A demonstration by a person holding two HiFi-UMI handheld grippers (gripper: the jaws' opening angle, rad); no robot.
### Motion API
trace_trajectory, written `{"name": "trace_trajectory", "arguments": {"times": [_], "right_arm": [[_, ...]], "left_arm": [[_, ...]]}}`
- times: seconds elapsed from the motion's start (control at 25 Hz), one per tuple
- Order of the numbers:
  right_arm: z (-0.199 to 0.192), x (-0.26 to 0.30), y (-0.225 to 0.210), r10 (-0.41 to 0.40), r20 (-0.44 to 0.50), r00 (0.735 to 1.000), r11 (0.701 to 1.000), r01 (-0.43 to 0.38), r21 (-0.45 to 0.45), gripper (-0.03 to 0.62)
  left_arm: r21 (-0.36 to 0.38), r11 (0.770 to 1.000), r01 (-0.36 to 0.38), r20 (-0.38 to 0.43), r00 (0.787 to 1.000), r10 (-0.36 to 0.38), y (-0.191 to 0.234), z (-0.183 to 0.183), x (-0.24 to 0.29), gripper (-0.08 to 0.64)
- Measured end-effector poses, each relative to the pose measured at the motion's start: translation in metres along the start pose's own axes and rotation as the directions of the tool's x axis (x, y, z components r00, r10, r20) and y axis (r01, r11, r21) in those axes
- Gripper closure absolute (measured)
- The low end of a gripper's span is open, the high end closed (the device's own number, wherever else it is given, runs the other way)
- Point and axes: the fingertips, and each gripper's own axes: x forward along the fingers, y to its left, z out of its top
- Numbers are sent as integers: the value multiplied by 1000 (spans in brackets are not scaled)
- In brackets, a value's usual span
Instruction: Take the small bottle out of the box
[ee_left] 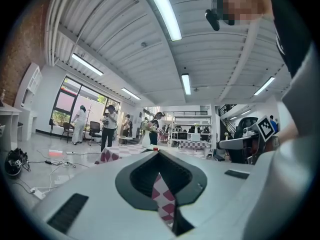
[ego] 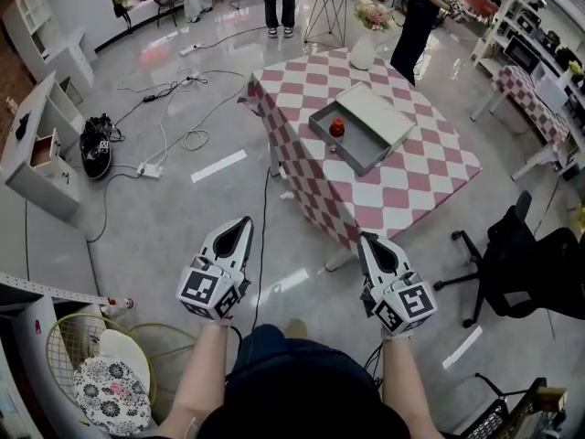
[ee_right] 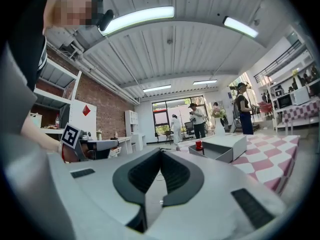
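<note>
Red-and-white checkered tabletop [ego: 402, 190] carries open grey box [ego: 361, 146] holding small red-capped bottle [ego: 337, 127], well ahead of my left gripper [ego: 245, 221] and right gripper [ego: 366, 240]; both jaws pressed together, empty.

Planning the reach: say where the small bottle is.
Head view: the small bottle stands inside the open grey box on the checkered table, at the box's left end.

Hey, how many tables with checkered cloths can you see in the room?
2. One checkered table stands ahead in the middle, carrying the open grey box; the other is far right, beside the shelves. More may be hidden.
</note>
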Motion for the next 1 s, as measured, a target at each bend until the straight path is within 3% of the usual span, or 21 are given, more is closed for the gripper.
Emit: {"name": "trace_trajectory", "arguments": {"times": [0.56,1.0], "right_arm": [[14,45,-47,-24,0,1000,1000,24,8,588],[29,130,-87,-105,5,994,994,105,6,586]], "left_arm": [[4,999,50,-10,999,-50,21,10,74,557],[16,989,146,-14,989,-145,85,29,164,557]]}}
